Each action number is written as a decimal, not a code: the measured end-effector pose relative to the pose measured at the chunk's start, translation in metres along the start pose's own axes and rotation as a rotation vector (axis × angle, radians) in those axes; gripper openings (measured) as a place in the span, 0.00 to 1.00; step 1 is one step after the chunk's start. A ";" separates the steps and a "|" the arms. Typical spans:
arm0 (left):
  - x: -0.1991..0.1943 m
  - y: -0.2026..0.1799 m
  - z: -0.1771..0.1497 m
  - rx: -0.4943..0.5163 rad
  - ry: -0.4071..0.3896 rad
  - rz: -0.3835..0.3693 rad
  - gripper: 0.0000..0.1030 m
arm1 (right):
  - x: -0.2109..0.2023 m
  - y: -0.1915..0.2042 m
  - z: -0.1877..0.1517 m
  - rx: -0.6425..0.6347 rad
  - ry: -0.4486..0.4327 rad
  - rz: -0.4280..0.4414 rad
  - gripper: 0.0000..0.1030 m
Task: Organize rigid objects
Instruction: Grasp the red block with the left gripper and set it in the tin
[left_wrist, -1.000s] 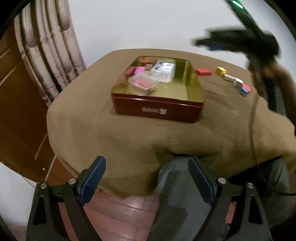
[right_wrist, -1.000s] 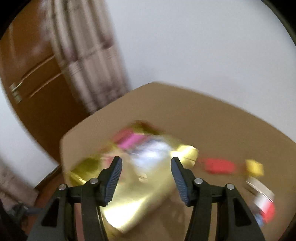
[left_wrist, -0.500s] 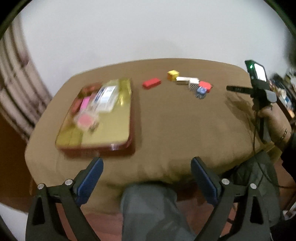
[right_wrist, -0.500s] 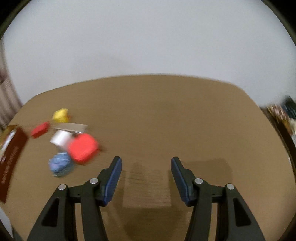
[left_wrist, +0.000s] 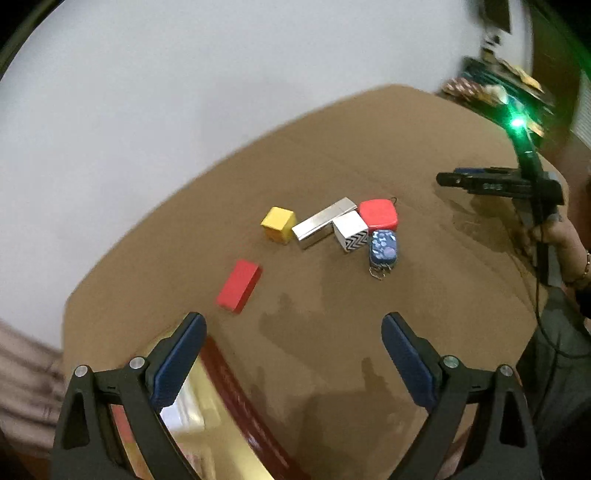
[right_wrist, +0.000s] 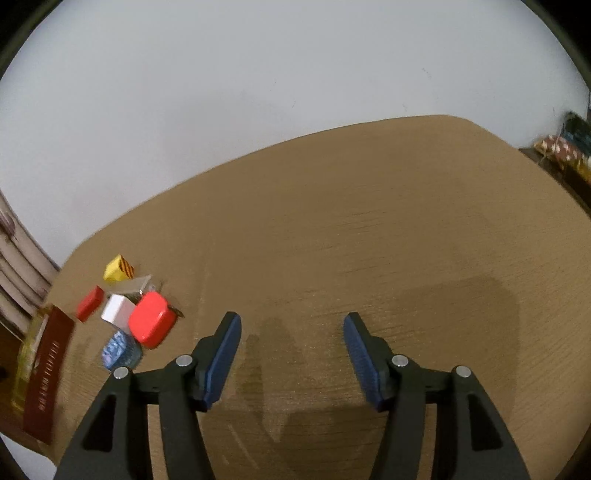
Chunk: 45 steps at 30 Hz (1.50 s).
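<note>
Nearest the left wrist camera, the left claw (left_wrist: 291, 332) is standing wide apart with nothing between its blue pads, its jaws having just been opening, and it is hanging over the near edge of the brown-clothed worktop (left_wrist: 424, 302). Under its left finger the dark red tin (left_wrist: 236, 384) with a shiny gold inside is showing at the lower left; lettering is running along its red wall in both views, but it is too blurred to read. Just beyond the tin a flat red block (left_wrist: 240, 283) is lying alone on the cloth. Farther out, a tight cluster is sitting mid-worktop: a yellow cube (left_wrist: 277, 224), a long silver bar (left_wrist: 325, 221) just beside it, a white box with a black zigzag side (left_wrist: 351, 231) touching the bar, a rounded red case (left_wrist: 378, 214) behind that, and a blue patterned case (left_wrist: 384, 248) with small metal clips at its near end. In the right wrist view the yellow cube (right_wrist: 118, 268) is showing dark stripes on one face. To the right of the cluster the right claw (left_wrist: 448, 180) is hovering, held by a hand (left_wrist: 561, 236), with a green light glowing above it. From its own camera the right claw (right_wrist: 291, 332) is gaping about halfway, its jaws having just been opening a little, gripping nothing, over bare cloth with the cluster well off to its left. Beyond the worktop a plain pale wall (right_wrist: 295, 74) is rising, and patterned clutter (right_wrist: 561, 147), too blurred to identify, is lying at the far right.
</note>
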<state>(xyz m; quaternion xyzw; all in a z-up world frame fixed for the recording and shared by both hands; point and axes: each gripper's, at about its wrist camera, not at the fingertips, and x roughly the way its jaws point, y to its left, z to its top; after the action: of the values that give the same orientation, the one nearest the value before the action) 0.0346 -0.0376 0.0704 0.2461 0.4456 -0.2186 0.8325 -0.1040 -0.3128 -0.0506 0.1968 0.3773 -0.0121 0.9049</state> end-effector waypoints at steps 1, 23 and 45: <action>0.012 0.006 0.008 0.025 0.020 -0.026 0.92 | -0.003 -0.004 0.000 0.005 -0.001 0.007 0.58; 0.141 0.060 0.012 0.040 0.296 -0.235 0.26 | -0.015 -0.013 0.002 0.004 0.005 0.052 0.58; -0.077 0.061 -0.136 -0.632 0.171 -0.006 0.26 | -0.016 -0.014 0.004 0.015 0.013 0.048 0.58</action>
<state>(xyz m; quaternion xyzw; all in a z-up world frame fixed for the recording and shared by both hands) -0.0550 0.1036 0.0833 -0.0084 0.5602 -0.0503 0.8268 -0.1148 -0.3292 -0.0420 0.2127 0.3785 0.0080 0.9008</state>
